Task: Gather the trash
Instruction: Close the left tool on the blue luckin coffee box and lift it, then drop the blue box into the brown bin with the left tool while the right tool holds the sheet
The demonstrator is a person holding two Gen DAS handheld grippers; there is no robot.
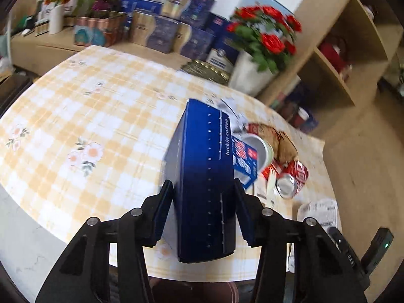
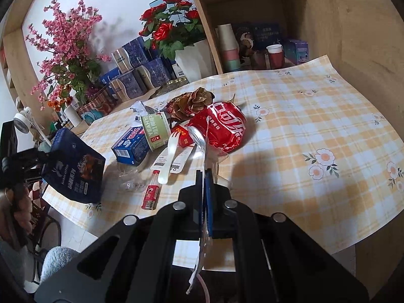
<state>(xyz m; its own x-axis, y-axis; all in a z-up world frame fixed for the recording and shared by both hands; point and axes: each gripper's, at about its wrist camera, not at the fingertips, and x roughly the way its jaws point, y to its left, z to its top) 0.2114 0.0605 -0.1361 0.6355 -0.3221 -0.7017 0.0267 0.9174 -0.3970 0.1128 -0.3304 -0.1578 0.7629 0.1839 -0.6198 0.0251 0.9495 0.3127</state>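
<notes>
A dark blue coffee box (image 1: 202, 151) sits upright between the fingers of my left gripper (image 1: 203, 186), which is shut on its sides. In the right wrist view the same box (image 2: 75, 166) hangs over the table's left edge. My right gripper (image 2: 205, 174) is shut on a thin clear plastic film (image 2: 205, 151) that runs up toward the trash pile. The pile holds a crushed red cola can (image 2: 224, 126), a green-label paper cup (image 2: 155, 131), a small blue carton (image 2: 131, 146), crumpled brown paper (image 2: 194, 101), a white plastic fork (image 2: 168, 156) and a red tube (image 2: 151, 194).
The table (image 2: 315, 116) has a yellow checked cloth. A white pot of red roses (image 2: 192, 58) and stacked blue boxes (image 2: 141, 75) stand behind it. A wooden shelf with paper cups (image 2: 227, 48) is at the back right. A person's hand (image 2: 15, 202) shows at the left.
</notes>
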